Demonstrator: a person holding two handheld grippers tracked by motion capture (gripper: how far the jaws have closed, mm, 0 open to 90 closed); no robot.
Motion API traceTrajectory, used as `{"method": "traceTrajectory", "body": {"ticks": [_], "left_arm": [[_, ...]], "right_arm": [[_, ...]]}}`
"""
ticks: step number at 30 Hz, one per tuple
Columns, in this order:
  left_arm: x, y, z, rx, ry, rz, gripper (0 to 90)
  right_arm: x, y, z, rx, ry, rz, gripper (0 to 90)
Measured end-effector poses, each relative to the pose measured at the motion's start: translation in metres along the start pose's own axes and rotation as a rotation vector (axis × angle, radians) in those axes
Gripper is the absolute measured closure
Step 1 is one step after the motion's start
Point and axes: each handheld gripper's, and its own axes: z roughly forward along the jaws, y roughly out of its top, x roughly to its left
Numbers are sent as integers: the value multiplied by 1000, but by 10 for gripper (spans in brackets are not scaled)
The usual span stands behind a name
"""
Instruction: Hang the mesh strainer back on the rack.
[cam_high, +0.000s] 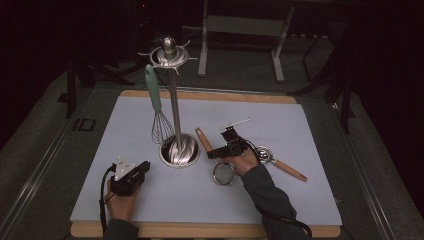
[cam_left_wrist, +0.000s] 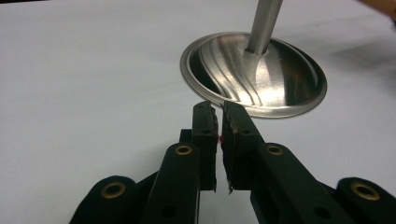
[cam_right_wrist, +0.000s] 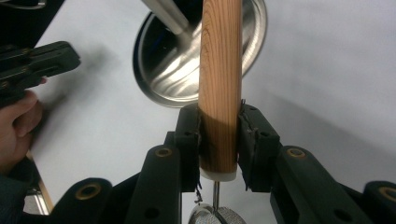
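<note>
Two claws are in play over a pale desk (cam_high: 280, 200), each carried by a person's hand coming in from the near edge. Nearest, on the left, the left claw (cam_left_wrist: 219, 109) sits low over the desk with nothing in it, its jaws nearly together with only a thin slit between the pads, tips pointing at the rim of the round steel base (cam_left_wrist: 254, 77) just ahead. From above, the left claw (cam_high: 145, 167) lies just left of that base, close but apart from it. Over on the right, the right claw (cam_right_wrist: 219, 135) is clamped on the wooden handle (cam_right_wrist: 220, 70) of a small strainer (cam_high: 223, 173), pads pressing both sides near the handle's white end cap. In the high view the strainer's mesh bowl hangs toward the person, beside the right hand, and its handle (cam_high: 202, 138) slants up and away toward the base, lifted off the desk. Just right of that hand, a second wooden-handled utensil (cam_high: 280, 164) lies flat on the desk. Farther back, the steel stand (cam_high: 175, 100) rises from the base to a ring of hooks, and a whisk with a teal handle (cam_high: 154, 92) hangs from it, wires down beside the pole
</note>
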Motion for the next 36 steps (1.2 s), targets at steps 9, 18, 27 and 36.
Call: {"method": "traceTrajectory", "body": {"ticks": [9, 18, 27, 36], "left_arm": [[0, 0, 0, 1, 0, 1, 840], [0, 0, 0, 1, 3, 3, 839], [0, 0, 0, -1, 3, 6, 839], [0, 0, 0, -3, 4, 6, 838]], "right_arm": [[10, 1, -25, -68, 12, -120, 715], [26, 4, -47, -125, 19, -248, 714], [37, 9, -64, -177, 32, -319, 714], [53, 16, -79, -240, 57, -403, 714]]}}
